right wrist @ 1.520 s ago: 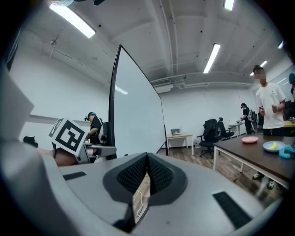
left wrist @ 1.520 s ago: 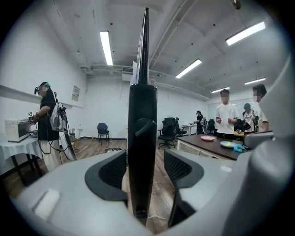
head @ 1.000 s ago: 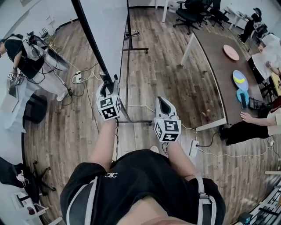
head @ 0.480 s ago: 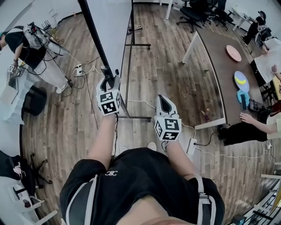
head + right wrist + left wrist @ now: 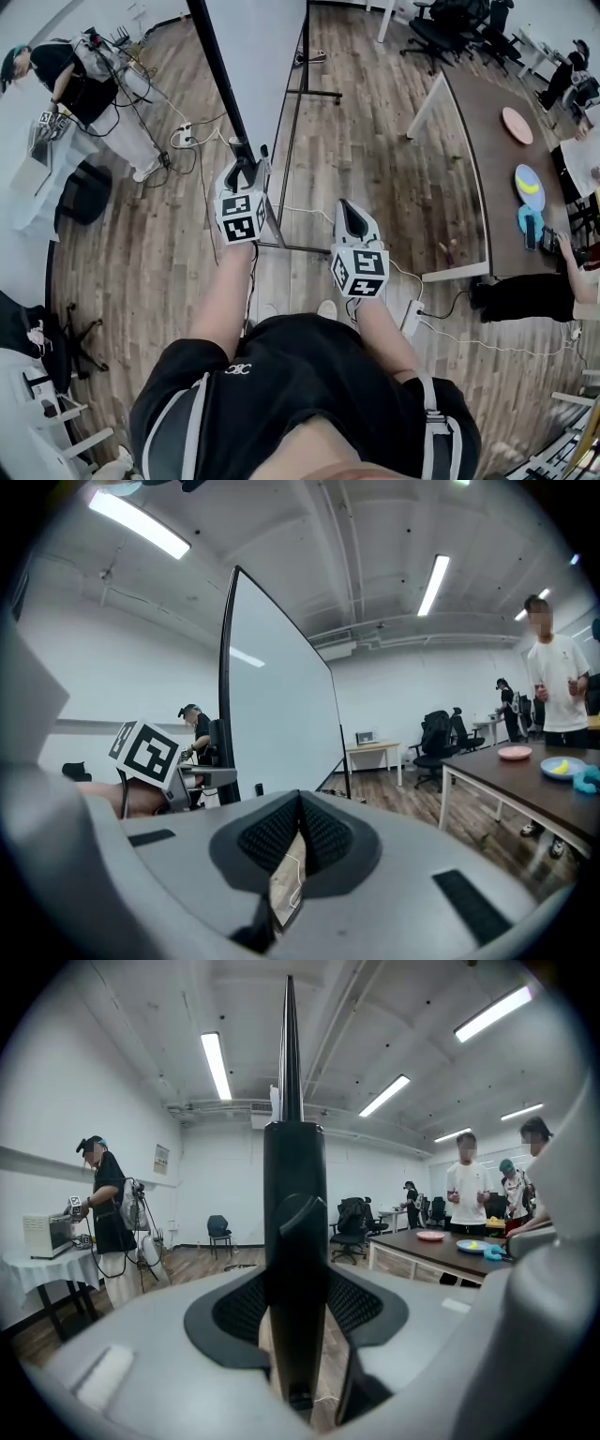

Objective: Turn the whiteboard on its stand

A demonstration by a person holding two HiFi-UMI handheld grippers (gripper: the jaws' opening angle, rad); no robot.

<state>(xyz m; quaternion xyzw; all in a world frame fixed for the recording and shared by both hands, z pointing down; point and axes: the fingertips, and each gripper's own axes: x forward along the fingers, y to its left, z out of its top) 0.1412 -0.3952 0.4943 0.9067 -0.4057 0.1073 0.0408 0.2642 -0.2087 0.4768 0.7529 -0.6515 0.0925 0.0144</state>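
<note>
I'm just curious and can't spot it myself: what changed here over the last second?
Hardly anything. The whole head view slid slightly right, whiteboard, floor and table together, so the camera shifted; no turn of the board shows. The left gripper stays clamped on the whiteboard's black edge; the right gripper stays shut and empty.

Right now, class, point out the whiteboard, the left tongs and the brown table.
whiteboard [image 5: 262, 56]: head view, on its white panel face.
left tongs [image 5: 244, 172]: head view, at the tips clamped on the board's black edge.
brown table [image 5: 487, 169]: head view, on its bare top.
</note>
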